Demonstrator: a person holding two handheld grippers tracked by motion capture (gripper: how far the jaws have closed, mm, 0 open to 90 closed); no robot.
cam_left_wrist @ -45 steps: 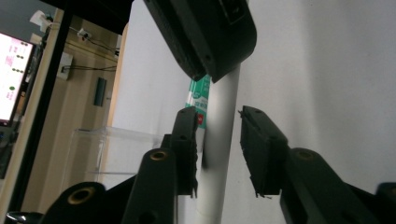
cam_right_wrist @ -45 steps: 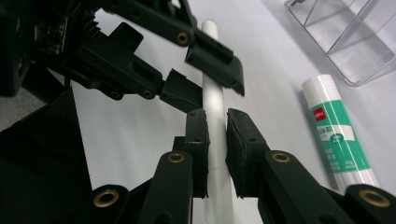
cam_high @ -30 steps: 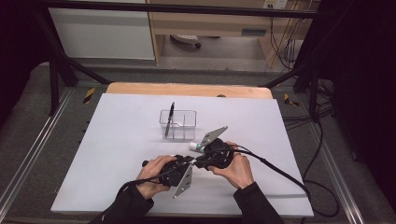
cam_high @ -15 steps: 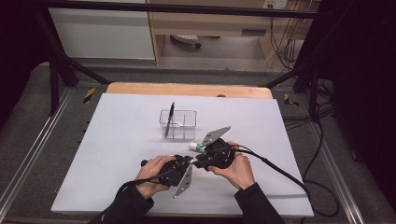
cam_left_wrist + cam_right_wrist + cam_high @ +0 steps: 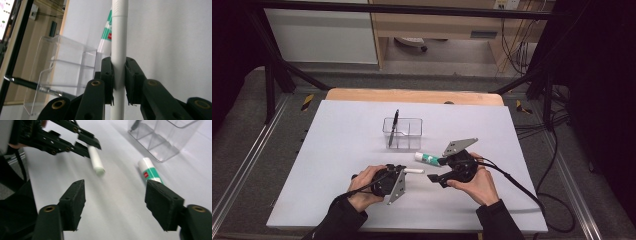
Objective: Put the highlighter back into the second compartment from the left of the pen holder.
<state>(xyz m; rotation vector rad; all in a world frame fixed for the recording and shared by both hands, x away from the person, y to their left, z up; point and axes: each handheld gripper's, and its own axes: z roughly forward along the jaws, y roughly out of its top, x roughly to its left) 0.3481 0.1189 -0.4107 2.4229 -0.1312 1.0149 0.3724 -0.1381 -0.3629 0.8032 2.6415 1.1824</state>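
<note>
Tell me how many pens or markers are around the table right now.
2. A white marker is clamped in the left gripper, and a dark pen leans in the clear organizer. The green-and-white tube isn't counted.

Left gripper [image 5: 412, 171]: held low in the left hand [image 5: 368, 186], jaws level, pointing toward the right gripper, clamped on a white pen [image 5: 119, 45] that juts out past the jaw tips. Right gripper [image 5: 433, 177]: cradled in the right hand [image 5: 477, 184], jaws facing the left gripper's, just been opening, standing wide with nothing between them.
</note>
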